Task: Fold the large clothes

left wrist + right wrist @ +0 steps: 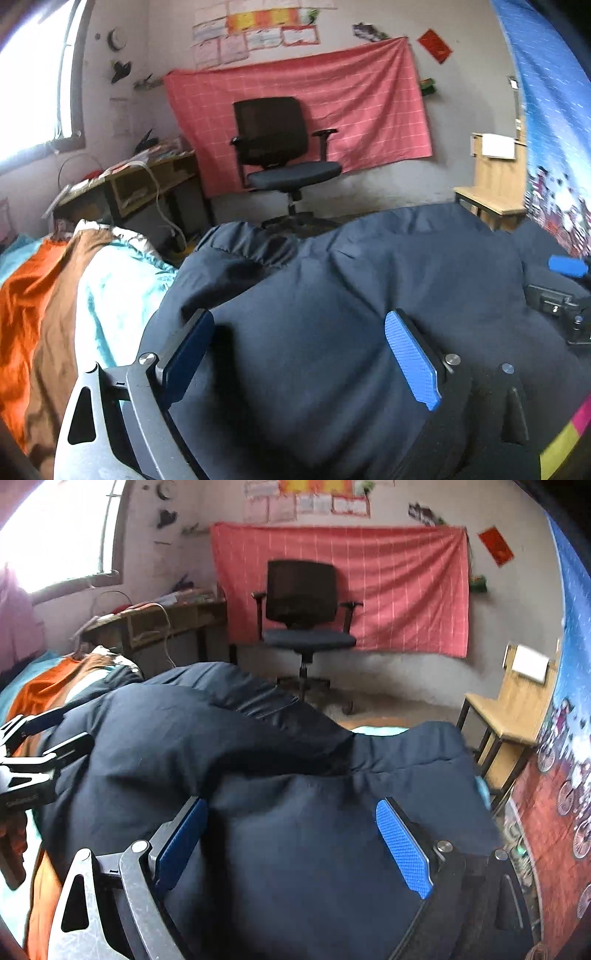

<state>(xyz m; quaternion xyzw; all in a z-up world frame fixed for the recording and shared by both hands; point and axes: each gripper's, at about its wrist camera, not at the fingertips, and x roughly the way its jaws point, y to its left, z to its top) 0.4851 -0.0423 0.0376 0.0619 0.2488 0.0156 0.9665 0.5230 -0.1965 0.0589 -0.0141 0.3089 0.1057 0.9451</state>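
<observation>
Both grippers stand spread wide over a dark navy padded jacket [332,295] that lies bunched on a bed. Left gripper [299,363]: its two blue pads are well apart with the jacket's cloth beneath and between them, and neither pad presses on the fabric. Right gripper [291,843] shows the same: pads apart, the navy cloth filling the gap without being pinched.

In the left wrist view the jacket's left edge runs down beside bedding in orange, brown and pale turquoise [55,295], which covers the bed to that side. A gathered cuff or hem [255,243] marks the jacket's far edge, near the bed's far side. At the right of that view the other gripper's blue tip and dark body sit on the jacket's right part.

In the right wrist view a sleeve [258,701] lies folded across the top of the jacket, and a strip of turquoise sheet [380,731] shows just past the far edge. On the right the jacket's edge drops off close to a patterned hanging cloth [554,812].

Beyond the bed there is bare floor, then a black office chair [303,609] against a red checked cloth [406,590] on the wall. A cluttered desk [147,177] stands to the left, a wooden chair [513,709] to the right.
</observation>
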